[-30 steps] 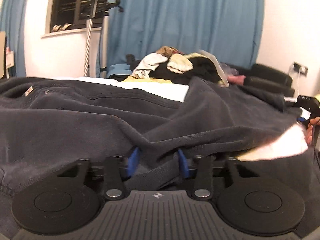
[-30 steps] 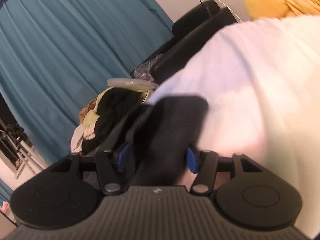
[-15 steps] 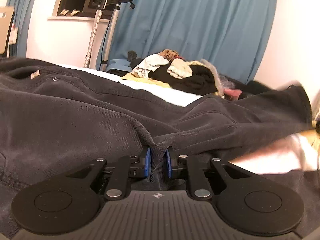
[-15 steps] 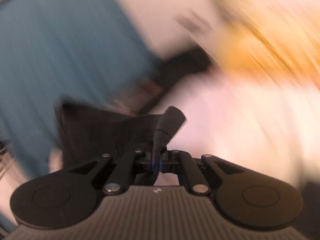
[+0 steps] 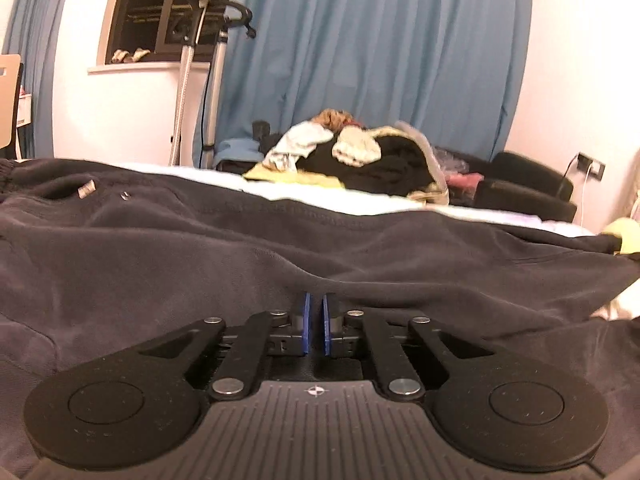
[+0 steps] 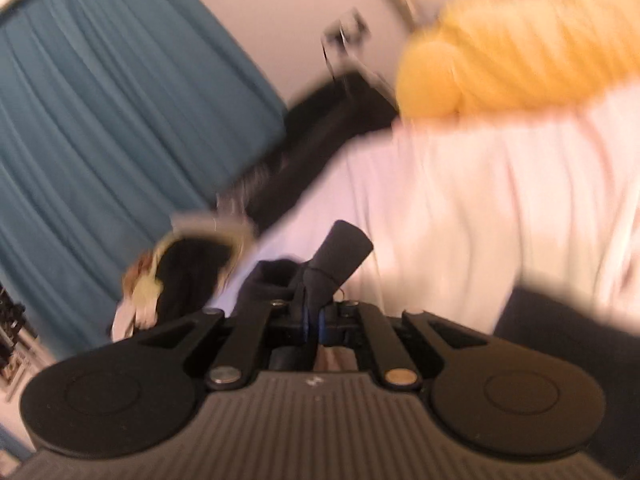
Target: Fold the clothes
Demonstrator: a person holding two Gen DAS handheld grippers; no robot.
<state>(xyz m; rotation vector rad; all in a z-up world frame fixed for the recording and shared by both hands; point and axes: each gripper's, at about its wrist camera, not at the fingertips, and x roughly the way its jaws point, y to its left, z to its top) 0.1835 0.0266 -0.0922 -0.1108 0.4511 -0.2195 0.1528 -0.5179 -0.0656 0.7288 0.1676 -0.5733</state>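
- Right in front of the left gripper (image 5: 315, 322), the dark pants (image 5: 248, 264) lay spread wide over the white bed (image 5: 360, 199), running out of the picture on both sides.
- Its blue pads (image 5: 306, 322) were squeezed nearly together, pinching a ridge of the dark pants; the cloth covered their tips.
- Far past those tongs sat a pile of clothes (image 5: 360, 156) with a blue curtain (image 5: 380, 48) behind it.
- Between the fingers of the right gripper (image 6: 314, 320), a bunched end of the same pants (image 6: 336, 256) stuck up, gripped tight.
- That picture was blurry, so its pads were hard to see.
- Beyond those tongs was the white bed (image 6: 460, 208), and above it something yellow (image 6: 500, 60), too smeared to name.
- Off to their left hung the blue curtain (image 6: 100, 120).
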